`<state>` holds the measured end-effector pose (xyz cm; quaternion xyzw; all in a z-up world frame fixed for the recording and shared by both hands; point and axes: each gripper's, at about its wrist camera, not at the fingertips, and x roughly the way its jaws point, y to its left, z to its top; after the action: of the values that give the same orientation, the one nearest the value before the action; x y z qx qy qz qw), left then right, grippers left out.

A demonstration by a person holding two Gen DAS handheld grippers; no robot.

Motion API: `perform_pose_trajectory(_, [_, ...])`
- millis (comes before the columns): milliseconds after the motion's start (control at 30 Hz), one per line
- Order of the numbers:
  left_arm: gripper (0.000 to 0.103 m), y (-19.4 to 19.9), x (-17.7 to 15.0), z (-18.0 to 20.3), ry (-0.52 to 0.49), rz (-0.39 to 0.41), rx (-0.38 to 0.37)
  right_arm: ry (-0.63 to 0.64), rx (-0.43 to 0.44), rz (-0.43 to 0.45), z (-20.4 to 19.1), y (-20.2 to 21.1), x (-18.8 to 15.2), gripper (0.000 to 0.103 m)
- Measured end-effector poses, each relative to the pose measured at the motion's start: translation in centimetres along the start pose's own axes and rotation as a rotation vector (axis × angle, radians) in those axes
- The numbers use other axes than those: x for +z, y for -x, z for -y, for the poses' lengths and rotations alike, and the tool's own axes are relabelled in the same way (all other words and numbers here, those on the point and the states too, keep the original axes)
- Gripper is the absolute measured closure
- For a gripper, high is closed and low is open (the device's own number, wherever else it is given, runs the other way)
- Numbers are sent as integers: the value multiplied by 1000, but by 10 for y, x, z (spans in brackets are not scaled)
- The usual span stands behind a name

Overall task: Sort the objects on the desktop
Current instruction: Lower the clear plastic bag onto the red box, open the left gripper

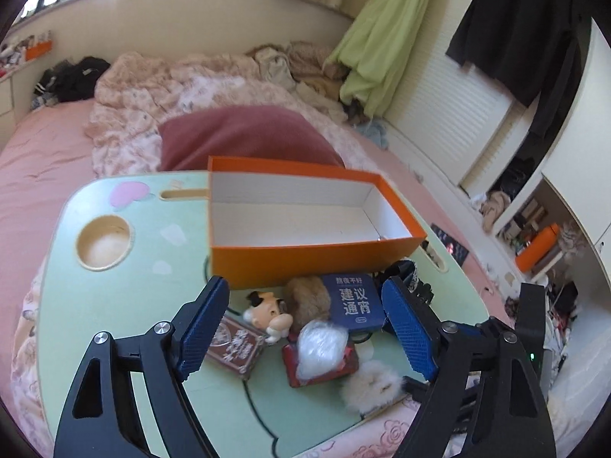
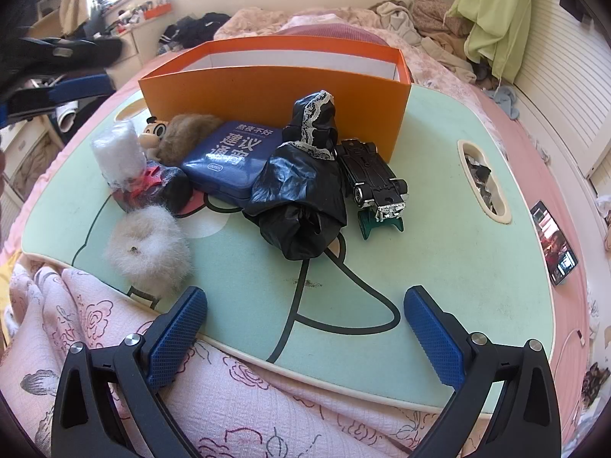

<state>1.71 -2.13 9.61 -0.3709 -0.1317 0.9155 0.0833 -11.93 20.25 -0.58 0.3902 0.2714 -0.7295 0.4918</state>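
An orange box with a white inside stands open on the green lap table. In front of it lie a blue tin, a brown fur ball, a cartoon figure, a dark red box, a white plastic-wrapped bundle and a white fluffy ball. My left gripper hangs open above this pile, holding nothing. In the right wrist view a black bag and a black toy car lie right of the tin. My right gripper stands open and empty over the table's near edge.
A round cup hole is at the table's left, a handle slot at its right. A phone lies on the pink bed beside the table. A flowered quilt covers the near side; a dark red pillow lies behind the box.
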Motion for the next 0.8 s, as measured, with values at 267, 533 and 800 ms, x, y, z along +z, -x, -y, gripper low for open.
perform_pose_trajectory(267, [21,5,-65,-20,19,-119,66,1,1,-1,1,0,0,0])
perform_pose_trajectory(533, [18,-37,-87,4,-96,-188,250,2,0,1,1,0,-1,0])
perform_pose_trajectory(800, [0,-37,-92,8,-115,-123,292,1,0,-2,2,-1,-1,0])
